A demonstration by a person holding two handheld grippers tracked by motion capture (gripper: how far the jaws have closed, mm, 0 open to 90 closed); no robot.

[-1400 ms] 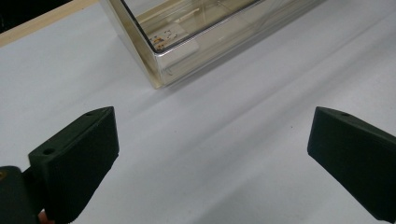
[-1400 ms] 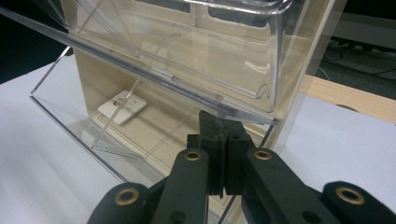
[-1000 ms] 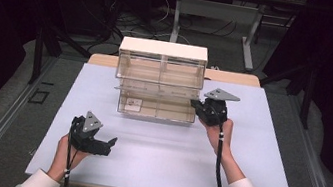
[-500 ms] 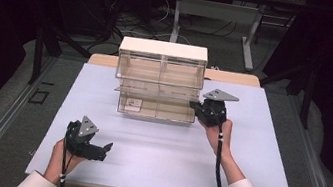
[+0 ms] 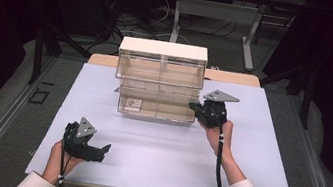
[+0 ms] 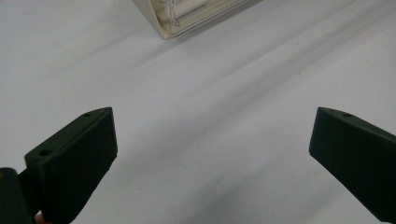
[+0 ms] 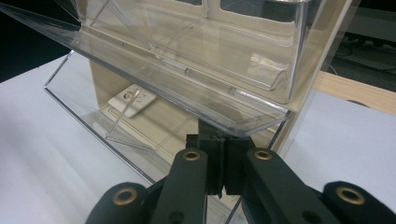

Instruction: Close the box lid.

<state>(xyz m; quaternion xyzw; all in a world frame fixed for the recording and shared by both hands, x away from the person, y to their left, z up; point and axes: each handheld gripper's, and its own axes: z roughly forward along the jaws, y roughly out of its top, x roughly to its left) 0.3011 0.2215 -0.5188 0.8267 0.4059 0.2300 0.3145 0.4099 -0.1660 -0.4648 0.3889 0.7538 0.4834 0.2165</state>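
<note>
The left gripper [image 5: 104, 150] is sitting nearest, low over the front left part of the white table [image 5: 156, 147], held in the person's left hand [image 5: 58, 161]. In the left gripper view its two black jaws are standing wide apart, released, with nothing but bare tabletop between them and a corner of the cabinet [image 6: 187, 16] showing at the top edge, well apart from them.

Farther in, the right hand [image 5: 221, 135] is reaching forward with the right gripper [image 5: 193, 108], its grey plate [image 5: 221, 96] on top, up against the right end of the cabinet's lower drawer [image 5: 157, 106]. In the right gripper view the jaws are pressing together, clenched on the clear front edge of that drawer [image 7: 140, 126], close to its right corner. The drawer is tilting out toward the person, its front lip hanging open over the table. A small white card [image 7: 132, 99] is lying flat on the drawer's floor, toward its left side; in the high view it is showing as a pale patch behind the clear front [image 5: 133, 103].

The cabinet [image 5: 159, 79] is standing at the middle of the table's far half, a white-topped box with two clear upper bins side by side above the wide drawer. Beyond the table, cables and table legs are lying in the dark.
</note>
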